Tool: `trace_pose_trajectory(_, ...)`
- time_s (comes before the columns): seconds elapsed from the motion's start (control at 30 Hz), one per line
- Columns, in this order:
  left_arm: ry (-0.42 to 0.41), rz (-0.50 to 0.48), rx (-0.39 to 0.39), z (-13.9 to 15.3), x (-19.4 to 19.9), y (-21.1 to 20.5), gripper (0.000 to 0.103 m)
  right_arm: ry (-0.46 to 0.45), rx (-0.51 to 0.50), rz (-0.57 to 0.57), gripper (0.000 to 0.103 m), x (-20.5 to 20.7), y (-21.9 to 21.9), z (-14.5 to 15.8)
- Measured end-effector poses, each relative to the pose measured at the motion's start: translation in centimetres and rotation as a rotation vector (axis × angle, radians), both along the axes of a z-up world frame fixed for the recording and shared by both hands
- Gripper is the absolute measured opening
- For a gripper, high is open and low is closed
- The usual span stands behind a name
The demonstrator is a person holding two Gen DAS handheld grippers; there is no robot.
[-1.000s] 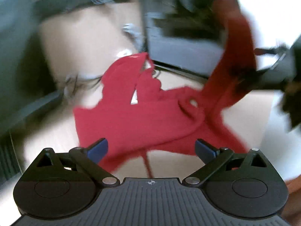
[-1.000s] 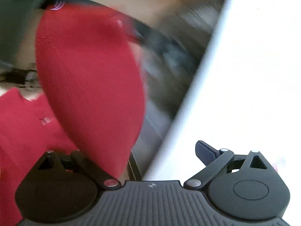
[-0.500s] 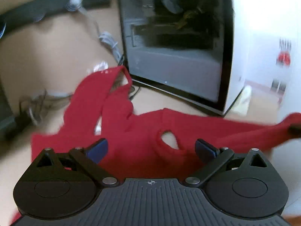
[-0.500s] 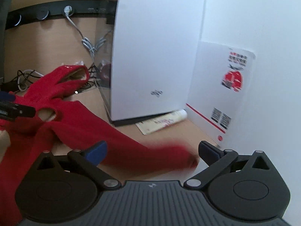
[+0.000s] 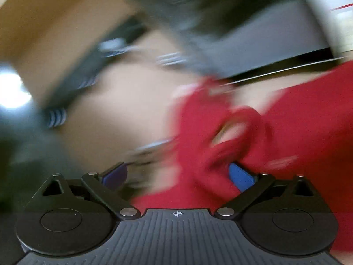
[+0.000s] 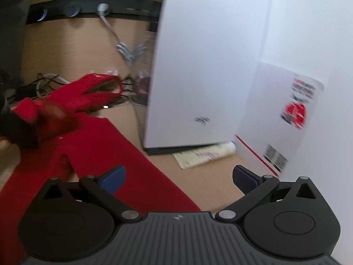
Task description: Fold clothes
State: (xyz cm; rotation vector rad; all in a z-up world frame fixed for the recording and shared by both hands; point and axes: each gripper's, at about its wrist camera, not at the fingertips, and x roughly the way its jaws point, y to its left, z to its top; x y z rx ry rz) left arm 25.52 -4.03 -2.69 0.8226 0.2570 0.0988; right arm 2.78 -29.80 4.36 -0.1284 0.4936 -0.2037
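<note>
Spreading across a light wooden desk (image 6: pixel 211 183), a red garment (image 6: pixel 103 148) fills the near left of the right wrist view, one long edge running diagonally from the near middle toward the far left. The right gripper (image 6: pixel 178 176) hangs above that edge with its blue-padded fingers (image 6: pixel 113 177) set wide apart and nothing between them; the left pad is over red cloth, the right pad over bare wood. Farther left the cloth bunches into a raised, open fold (image 6: pixel 101 86), and a dark blurred shape at the left edge meets the fabric there; what it is cannot be told.

In the left wrist view, heavily smeared by motion, the left gripper (image 5: pixel 178 174) also stands spread wide, gripping nothing. The red garment (image 5: pixel 297 128) covers the near right, with a looped opening (image 5: pixel 233 130) just beyond the right pad (image 5: pixel 240 176), which looks to touch the cloth, though the blur makes that uncertain.

Beyond the garment, a crumpled paper packet (image 6: pixel 203 154) lies on the desk against the foot of a white computer case (image 6: pixel 209 66). To the right stands a white wall with a printed label (image 6: pixel 295 110). At the far left, tangled cables (image 6: pixel 44 81) lie on the wood, a grey cable (image 6: pixel 123 44) hangs from a black strip (image 6: pixel 92 11) along the wooden back panel.
</note>
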Motion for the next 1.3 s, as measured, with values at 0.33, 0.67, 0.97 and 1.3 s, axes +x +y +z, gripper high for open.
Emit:
trace_pose_trajectory(0.33, -0.164, 0.618, -0.389, 7.7, -3.0, 24.8, 0.101, 0.040, 0.097, 0.269, 0.103, 3.7, 4.8, 0.5)
trace_pose_trajectory(0.67, 0.469, -0.107, -0.698, 3.8, -2.5, 9.5, 0.101, 0.081, 0.248, 0.349, 0.103, 6.9, 5.2, 1.5)
trace_pose_trajectory(0.97, 0.731, -0.165, -0.653, -0.5, -2.7, 5.1, 0.103, 0.262, 0.859, 0.480, 0.096, 14.5, 4.1, 1.1)
trace_pose_trajectory(1.3, 0.574, -0.391, -0.436, 2.6, -5.8, 3.6, 0.103, 0.301, 0.898, 0.747, 0.097, 24.4, 13.2, 7.0)
